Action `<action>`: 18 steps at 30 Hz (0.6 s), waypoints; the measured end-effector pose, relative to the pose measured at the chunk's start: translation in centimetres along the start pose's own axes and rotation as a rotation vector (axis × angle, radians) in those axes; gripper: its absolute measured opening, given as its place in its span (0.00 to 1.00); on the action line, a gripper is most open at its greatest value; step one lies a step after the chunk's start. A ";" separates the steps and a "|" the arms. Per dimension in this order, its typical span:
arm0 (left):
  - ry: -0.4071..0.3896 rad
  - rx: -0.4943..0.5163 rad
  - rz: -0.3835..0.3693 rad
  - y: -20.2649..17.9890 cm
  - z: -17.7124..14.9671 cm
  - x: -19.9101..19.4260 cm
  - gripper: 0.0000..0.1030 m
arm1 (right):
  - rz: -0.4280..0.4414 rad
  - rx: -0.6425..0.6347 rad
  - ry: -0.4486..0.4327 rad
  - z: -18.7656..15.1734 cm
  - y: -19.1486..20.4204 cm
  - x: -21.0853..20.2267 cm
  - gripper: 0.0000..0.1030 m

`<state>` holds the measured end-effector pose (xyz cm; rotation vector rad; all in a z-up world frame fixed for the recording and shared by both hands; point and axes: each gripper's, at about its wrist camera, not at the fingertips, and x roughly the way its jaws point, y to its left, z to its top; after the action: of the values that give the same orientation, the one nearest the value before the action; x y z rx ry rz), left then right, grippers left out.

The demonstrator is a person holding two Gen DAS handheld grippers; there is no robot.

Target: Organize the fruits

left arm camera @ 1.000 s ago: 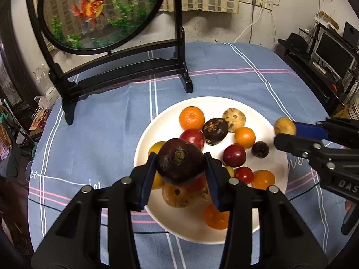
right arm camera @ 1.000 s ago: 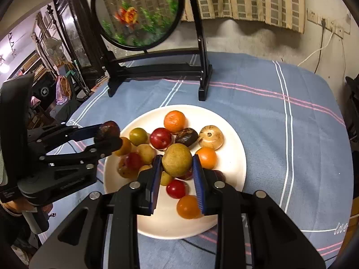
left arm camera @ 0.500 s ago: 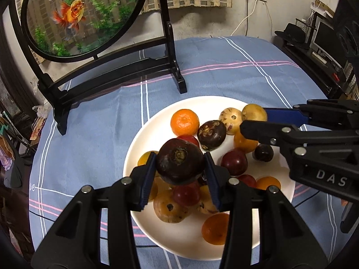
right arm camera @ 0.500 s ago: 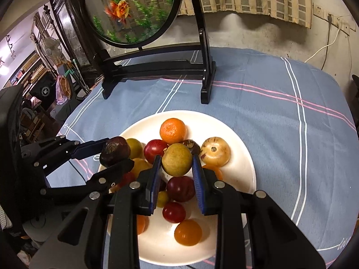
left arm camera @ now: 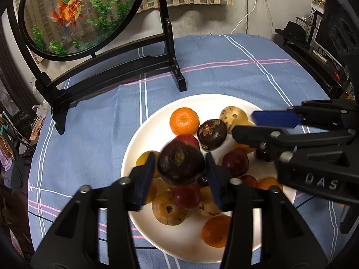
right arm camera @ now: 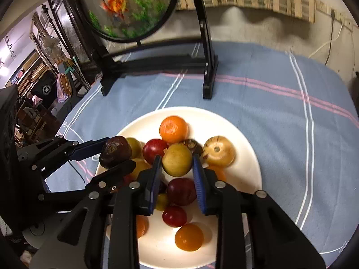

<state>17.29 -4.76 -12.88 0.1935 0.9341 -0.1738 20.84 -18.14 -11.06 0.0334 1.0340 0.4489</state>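
A white plate (left arm camera: 145, 139) on the blue tablecloth holds several fruits: oranges, red plums, dark and yellow-brown ones. My left gripper (left arm camera: 180, 168) is shut on a dark purple fruit (left arm camera: 180, 164) above the plate's left part; it also shows in the right wrist view (right arm camera: 115, 149). My right gripper (right arm camera: 177, 168) is shut on a yellow-green fruit (right arm camera: 177, 160) above the plate's (right arm camera: 246, 143) middle. In the left wrist view the right gripper (left arm camera: 246, 125) reaches in from the right and its fruit is hidden.
A round fish picture on a black stand (left arm camera: 112, 71) stands behind the plate, its foot (right arm camera: 209, 89) close to the plate's far rim. Shelves and electronics (left arm camera: 314, 49) are beyond the table's right edge. Striped blue cloth (right arm camera: 291, 123) lies right of the plate.
Both grippers have moved forward over the plate, each still holding its fruit. The right gripper has come further left, over the plate's middle.
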 end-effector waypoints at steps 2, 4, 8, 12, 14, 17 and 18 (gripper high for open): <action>-0.018 -0.013 0.016 0.2 -0.1 -0.5 0.74 | 0.008 0.025 -0.031 0.1 -0.3 -0.7 0.70; -0.028 -0.015 0.029 0.3 -0.1 -0.9 0.80 | 0.007 0.028 -0.058 0.3 -0.4 -1.6 0.70; -0.072 0.013 0.073 0.2 0.3 -2.9 0.91 | -0.002 0.021 -0.111 1.0 -0.2 -4.3 0.70; -0.128 -0.020 0.144 0.5 1.0 -6.3 0.97 | 0.004 0.032 -0.182 0.8 -0.1 -8.5 0.70; -0.166 -0.016 0.203 0.5 1.2 -8.2 0.97 | -0.009 0.048 -0.215 -0.6 -0.2 -10.2 0.70; -0.215 -0.028 0.191 0.7 1.0 -10.5 0.97 | -0.017 0.097 -0.235 -4.5 -0.5 -11.6 0.87; -0.219 -0.050 0.162 0.9 1.0 -11.4 0.97 | -0.012 0.118 -0.224 -6.0 -0.5 -11.6 0.88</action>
<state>11.64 -3.39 -3.00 0.1987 0.7003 -0.0212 11.02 -24.05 -4.79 0.1787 0.8388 0.3636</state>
